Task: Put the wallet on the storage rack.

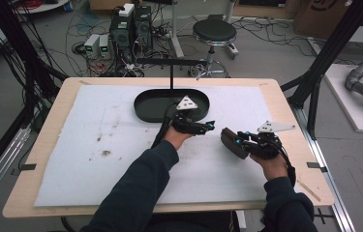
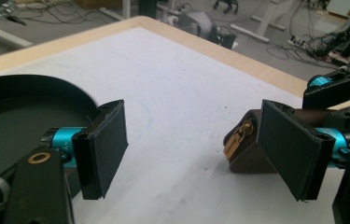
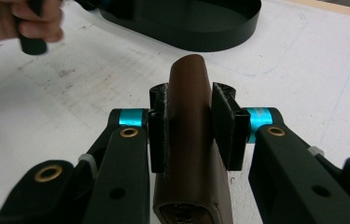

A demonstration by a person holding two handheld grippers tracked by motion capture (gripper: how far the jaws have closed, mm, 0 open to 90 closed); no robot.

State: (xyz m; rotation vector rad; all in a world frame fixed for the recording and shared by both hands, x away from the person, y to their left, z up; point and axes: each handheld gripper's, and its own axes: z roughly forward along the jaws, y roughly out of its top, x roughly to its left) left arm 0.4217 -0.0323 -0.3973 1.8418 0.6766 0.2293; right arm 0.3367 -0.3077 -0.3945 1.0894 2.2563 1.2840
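Note:
A brown leather-look case point(image 3: 189, 135) with a gold clasp point(image 2: 236, 140) is clamped between the pads of my right gripper point(image 3: 190, 122), which is shut on it. In the high view the case point(image 1: 231, 143) is held just above the white mat at the right of centre, in front of the right gripper point(image 1: 241, 140). My left gripper point(image 1: 210, 126) hovers a little to the case's left, beside the black oval tray point(image 1: 146, 107). Its jaws stand wide open with nothing between the pads point(image 2: 105, 149), and the case sits just off the right-hand pad.
A white mat point(image 1: 97, 145) covers the wooden table point(image 1: 43, 140). The black tray's point(image 3: 200, 35) dark inside is hard to make out. A thin black stand point(image 1: 171, 72) rises behind it. Beyond the table are a stool point(image 1: 214, 31), cables and computer boxes.

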